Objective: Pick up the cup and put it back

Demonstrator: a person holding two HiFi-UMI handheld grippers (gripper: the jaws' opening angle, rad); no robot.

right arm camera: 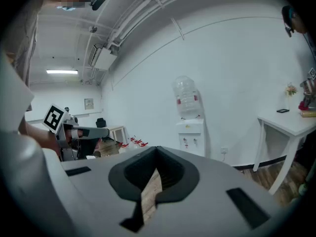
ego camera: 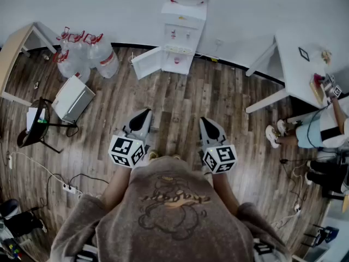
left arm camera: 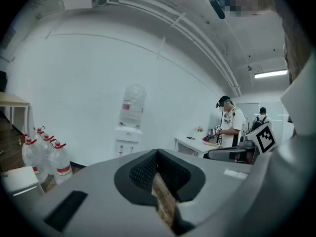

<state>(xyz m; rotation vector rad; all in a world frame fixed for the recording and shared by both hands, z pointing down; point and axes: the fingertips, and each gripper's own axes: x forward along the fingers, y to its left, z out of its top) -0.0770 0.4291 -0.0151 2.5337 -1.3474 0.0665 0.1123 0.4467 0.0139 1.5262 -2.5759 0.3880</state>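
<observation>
No cup shows clearly in any view. A white water dispenser stands against the far wall with its lower cabinet door swung open. A small reddish item sits inside, too small to identify. My left gripper and right gripper are held side by side above the wooden floor, well short of the dispenser. Both point toward it and both are shut with nothing between the jaws. The left gripper view shows the dispenser beyond the left gripper's tip. In the right gripper view the dispenser stands past the right gripper's tip.
Several large water bottles stand left of the dispenser, with a white box and a black stand nearer. A white table is at the right, with a person beside it. Cables and a power strip lie at the lower left.
</observation>
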